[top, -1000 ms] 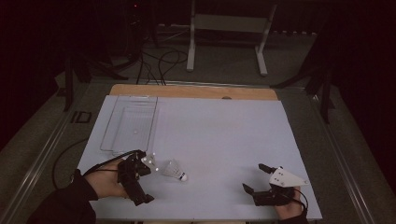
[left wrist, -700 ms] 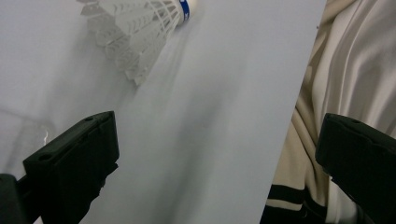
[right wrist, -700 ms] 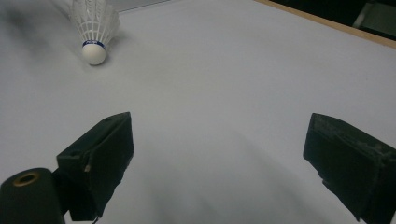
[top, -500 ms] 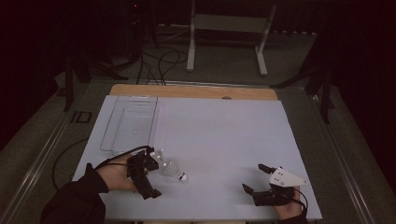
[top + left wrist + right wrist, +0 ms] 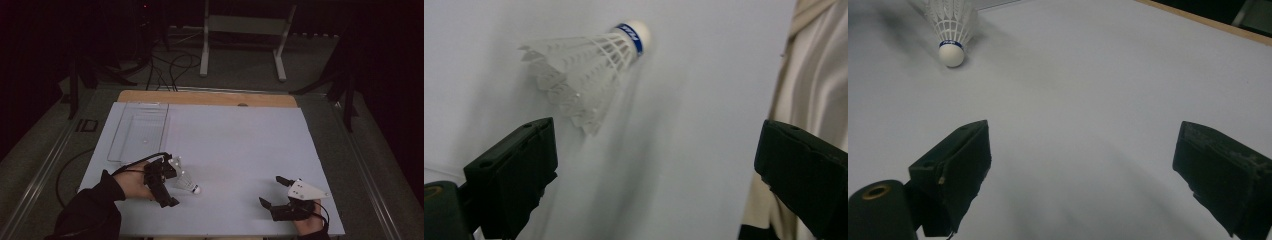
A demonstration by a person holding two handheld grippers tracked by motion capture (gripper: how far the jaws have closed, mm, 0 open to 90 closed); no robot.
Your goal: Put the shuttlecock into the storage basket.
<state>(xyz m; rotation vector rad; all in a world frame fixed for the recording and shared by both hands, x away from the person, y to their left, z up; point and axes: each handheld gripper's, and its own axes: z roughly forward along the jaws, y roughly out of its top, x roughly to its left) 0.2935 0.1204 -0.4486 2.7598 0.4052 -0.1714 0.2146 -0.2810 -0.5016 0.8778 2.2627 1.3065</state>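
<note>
A white shuttlecock [image 5: 187, 183] lies on its side on the white table sheet [image 5: 240, 145], its blue-banded cork pointing right and towards the near edge. My left gripper [image 5: 172, 182] is open right beside its feathers. In the left gripper view the shuttlecock [image 5: 584, 75] lies just ahead of the gripper [image 5: 659, 175], closer to the left jaw and not between the two. My right gripper [image 5: 272, 191] rests open near the front right of the table with nothing in it. In the right gripper view the shuttlecock [image 5: 951, 27] is far off at the top left, beyond the gripper [image 5: 1083, 175].
A clear plastic tray [image 5: 131, 145] stands at the back left of the sheet. A wooden strip [image 5: 207, 98] runs along the far edge. Pale cloth [image 5: 814, 75] hangs past the table edge in the left gripper view.
My left gripper has slid to the right, up to the shuttlecock's feathers. The shuttlecock and the right gripper have stayed about where they were.
</note>
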